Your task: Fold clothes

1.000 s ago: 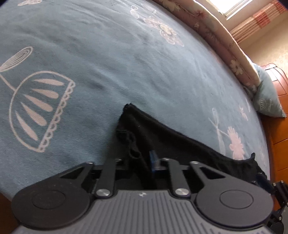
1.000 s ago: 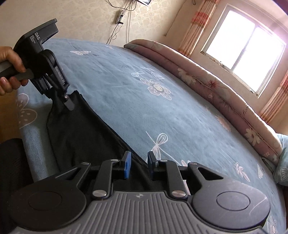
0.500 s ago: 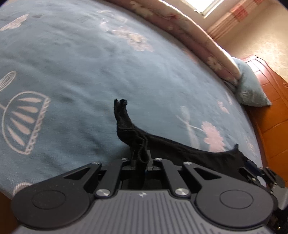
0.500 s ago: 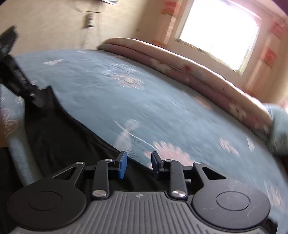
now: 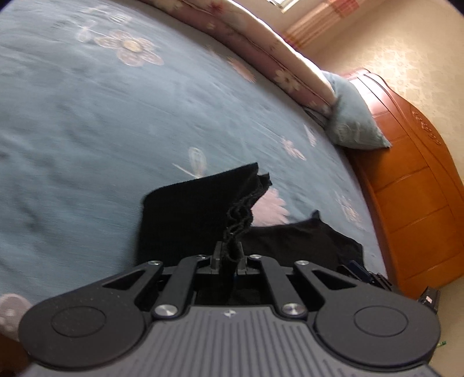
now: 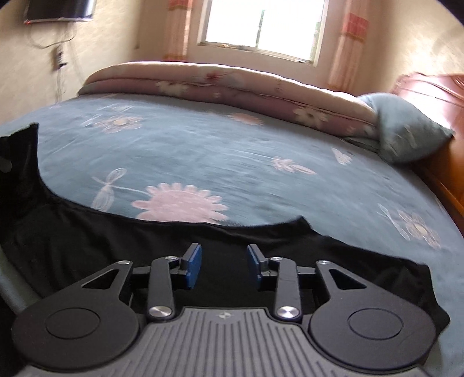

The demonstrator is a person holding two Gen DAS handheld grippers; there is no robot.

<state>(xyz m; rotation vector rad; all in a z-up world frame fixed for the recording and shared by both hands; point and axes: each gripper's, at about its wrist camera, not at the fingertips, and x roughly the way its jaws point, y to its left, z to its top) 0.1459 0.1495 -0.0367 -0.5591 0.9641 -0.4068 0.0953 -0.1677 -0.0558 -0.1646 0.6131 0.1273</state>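
Observation:
A black garment [image 5: 188, 220] lies along the near edge of a blue flowered bedspread [image 5: 101, 116]. My left gripper [image 5: 229, 256] is shut on a bunched edge of it and holds that part lifted, so a flap folds over toward the right. In the right wrist view the same black garment [image 6: 121, 246] stretches across the near bed edge, its left end raised. My right gripper [image 6: 223, 265] hovers over the cloth with its blue pads [image 6: 193, 265] apart; its jaws are opening, and no cloth is pinched between them.
A rolled pink floral quilt [image 6: 232, 87] lies along the far side of the bed, with a blue pillow [image 6: 406, 133] at its right end. An orange wooden headboard [image 5: 411, 188] borders the bed on the right. A window [image 6: 261, 26] is behind.
My left gripper closed on the garment's edge, lifted it and carried it rightward, folding the cloth over. My right gripper let go, swung right along the bed edge and opened wider.

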